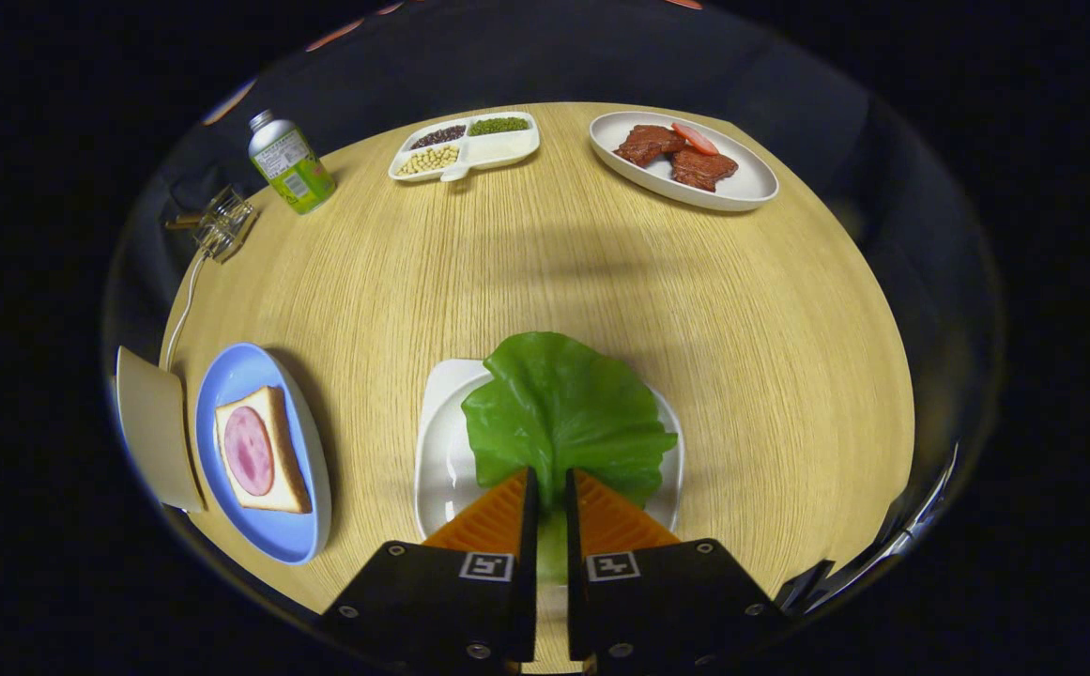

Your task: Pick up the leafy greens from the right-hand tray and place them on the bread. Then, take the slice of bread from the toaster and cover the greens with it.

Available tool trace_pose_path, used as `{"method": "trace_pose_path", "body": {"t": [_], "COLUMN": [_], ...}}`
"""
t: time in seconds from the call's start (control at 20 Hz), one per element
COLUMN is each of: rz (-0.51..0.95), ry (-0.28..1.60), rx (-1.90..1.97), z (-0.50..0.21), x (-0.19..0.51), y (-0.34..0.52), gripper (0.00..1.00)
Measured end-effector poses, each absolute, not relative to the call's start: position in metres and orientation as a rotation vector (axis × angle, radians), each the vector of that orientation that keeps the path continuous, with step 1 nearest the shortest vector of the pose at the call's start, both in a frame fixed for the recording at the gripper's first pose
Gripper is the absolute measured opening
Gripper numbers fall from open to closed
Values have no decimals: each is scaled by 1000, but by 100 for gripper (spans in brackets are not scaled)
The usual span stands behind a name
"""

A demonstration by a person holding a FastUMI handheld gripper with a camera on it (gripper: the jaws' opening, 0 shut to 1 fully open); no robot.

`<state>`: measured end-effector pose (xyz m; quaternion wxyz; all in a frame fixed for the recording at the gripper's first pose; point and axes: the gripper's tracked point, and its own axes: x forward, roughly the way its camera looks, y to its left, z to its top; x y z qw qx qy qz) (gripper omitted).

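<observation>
A green leaf (559, 408) lies over a white square tray (441, 441) on the round wooden table. My gripper (551, 483) is shut on the leaf's near stem end, both fingers pressing it with only a thin gap between them. To the left, a blue plate (268, 535) carries a slice of bread (263, 451) topped with a round of pink ham (249, 451). Beyond the plate's left side stands a cream toaster body (155, 427); I cannot see a slice in it.
At the far side stand a green bottle (289, 161), a white divided dish of beans (465, 145) and an oval white plate with meat slices (685, 160). A clear plug and white cord (216, 230) lie at the table's left edge.
</observation>
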<state>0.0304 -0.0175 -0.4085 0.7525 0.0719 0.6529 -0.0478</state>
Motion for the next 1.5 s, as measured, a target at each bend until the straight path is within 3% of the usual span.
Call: {"method": "trace_pose_path", "body": {"t": [0.1,0.25,0.5,0.75,1.5], "rz": [-101,-89,-26,147,280], "ry": [1405,1358,1249,1200,1280], "rx": [205,238,269,303,218], "z": [-408,-393,-344,-305,-344], "x": [34,40,58,67,67], "y": [-17,-16,4,64,177], "gripper": [5,2,2,2,3]}}
